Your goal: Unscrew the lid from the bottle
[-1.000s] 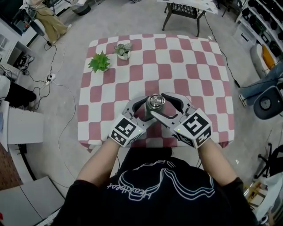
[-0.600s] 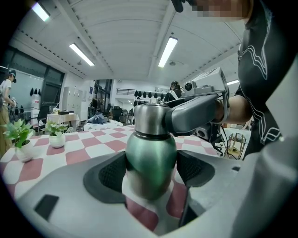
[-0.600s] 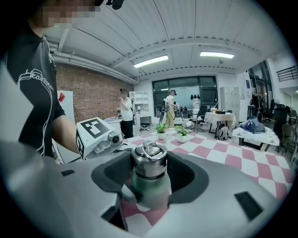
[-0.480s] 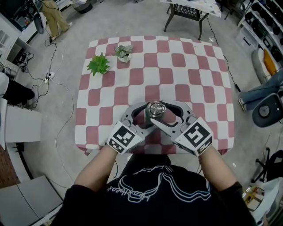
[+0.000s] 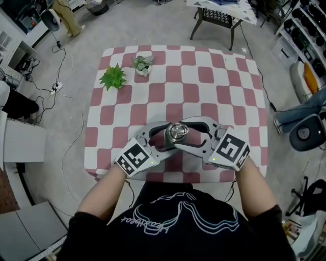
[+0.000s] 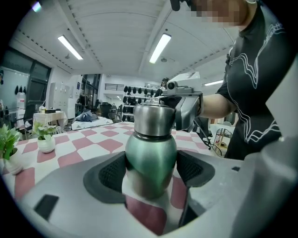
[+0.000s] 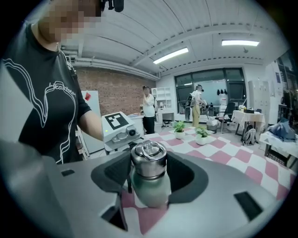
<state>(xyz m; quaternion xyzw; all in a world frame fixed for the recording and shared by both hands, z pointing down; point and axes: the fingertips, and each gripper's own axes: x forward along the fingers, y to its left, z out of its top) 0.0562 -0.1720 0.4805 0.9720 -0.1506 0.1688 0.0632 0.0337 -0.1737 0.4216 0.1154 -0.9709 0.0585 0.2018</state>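
Gripping the bottle (image 6: 150, 148) low on its green body, the left gripper (image 6: 151, 174) has both pads pressed against it. The bottle stands upright on the table (image 5: 224, 92), at the middle of the near edge, just in front of the person. The right gripper (image 7: 148, 179) comes in higher from the right, its pads set against both sides of the steel lid (image 7: 148, 158), which is seated on the neck.

The step in hand looks like the turn itself. It should go best if the left grip holds the body firm while the right one twists level about the bottle's upright axis. A tilted pull could tip the bottle or let the pads slip on the smooth steel. The two grippers overlap closely around the bottle, so each twist will likely be short before they crowd each other and the right one needs a fresh hold.

Farther off, two small plants (image 5: 113, 77) sit near the far left corner, well apart from the work. Beyond the table stands a dark chair (image 5: 214, 14), and a cable (image 5: 65, 97) trails on the floor at left.
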